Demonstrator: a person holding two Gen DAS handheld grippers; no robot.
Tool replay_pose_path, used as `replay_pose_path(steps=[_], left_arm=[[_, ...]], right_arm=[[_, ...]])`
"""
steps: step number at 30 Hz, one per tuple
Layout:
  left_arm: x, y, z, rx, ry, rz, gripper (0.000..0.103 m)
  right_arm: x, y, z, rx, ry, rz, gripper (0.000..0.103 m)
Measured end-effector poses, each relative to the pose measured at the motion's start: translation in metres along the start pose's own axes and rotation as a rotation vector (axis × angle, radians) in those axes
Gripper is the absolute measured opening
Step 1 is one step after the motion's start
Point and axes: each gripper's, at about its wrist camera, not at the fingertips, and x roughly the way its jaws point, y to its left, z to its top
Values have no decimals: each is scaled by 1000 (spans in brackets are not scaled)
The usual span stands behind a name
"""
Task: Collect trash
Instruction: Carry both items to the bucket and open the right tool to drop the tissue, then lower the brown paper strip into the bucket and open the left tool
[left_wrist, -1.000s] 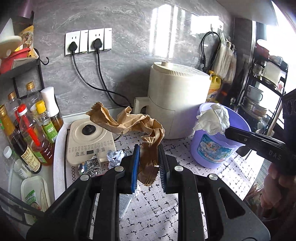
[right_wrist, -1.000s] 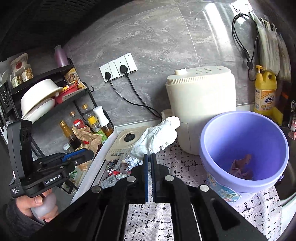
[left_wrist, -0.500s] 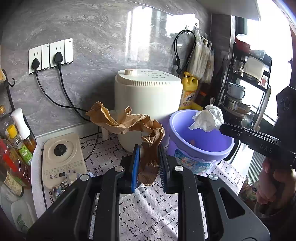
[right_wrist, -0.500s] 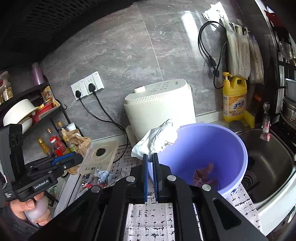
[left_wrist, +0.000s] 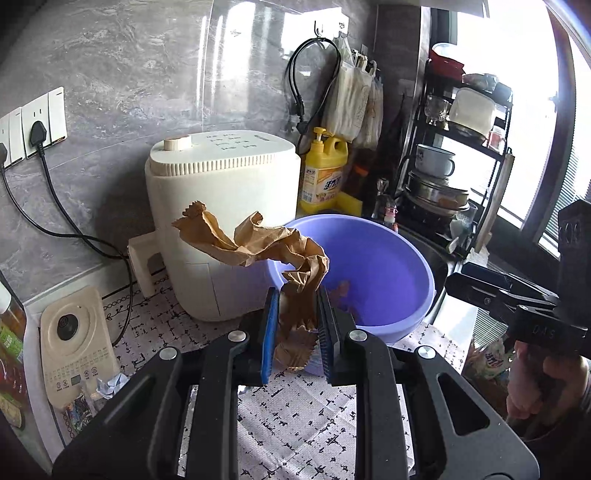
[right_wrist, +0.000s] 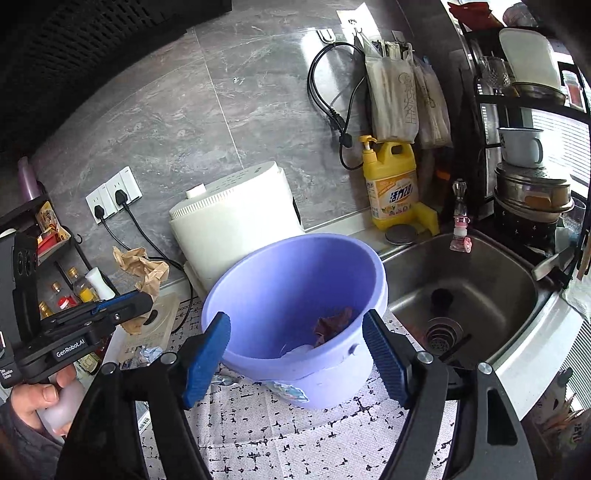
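At the centre of the right wrist frame, the right gripper (right_wrist: 295, 354) is opening, nothing between its jaws; the white tissue (right_wrist: 299, 350) it held a second ago now lies inside the purple bucket (right_wrist: 373, 266). That makes 1 piece binned. The left gripper (left_wrist: 297, 321) stays clenched on the crumpled brown paper bag (left_wrist: 258, 243), now at the bucket's near rim, probably next to drop.

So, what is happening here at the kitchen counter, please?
A person is collecting trash into the purple bucket on the counter. The left gripper grips a crumpled brown paper bag in front of the bucket. The right gripper is opening over the bucket with nothing between its fingers; a white crumpled tissue lies inside. More scraps remain beside the cream appliance.
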Motion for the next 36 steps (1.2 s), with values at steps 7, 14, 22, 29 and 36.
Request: replay_pose_path(steps=[7,14,22,29,36], left_arm=[[26,-28,10,39,25,-71,20],[51,-50,16,63,48,-120,21],[44,-58,17,47,16,-125,89],[9,-38,-5,11,8,-13,97],[-44,-8,-25,-51,-38,100,97]], right_arm=[[-12,-24,-11,39,0,-68,73],[-34,-49,-21,76,-12,-144,73],[-45,-67,-31,123,-12,-178,77],[-38,-45,-26,86,-24,-119,96],[-23,-13,-24,47,-2,-32,96]])
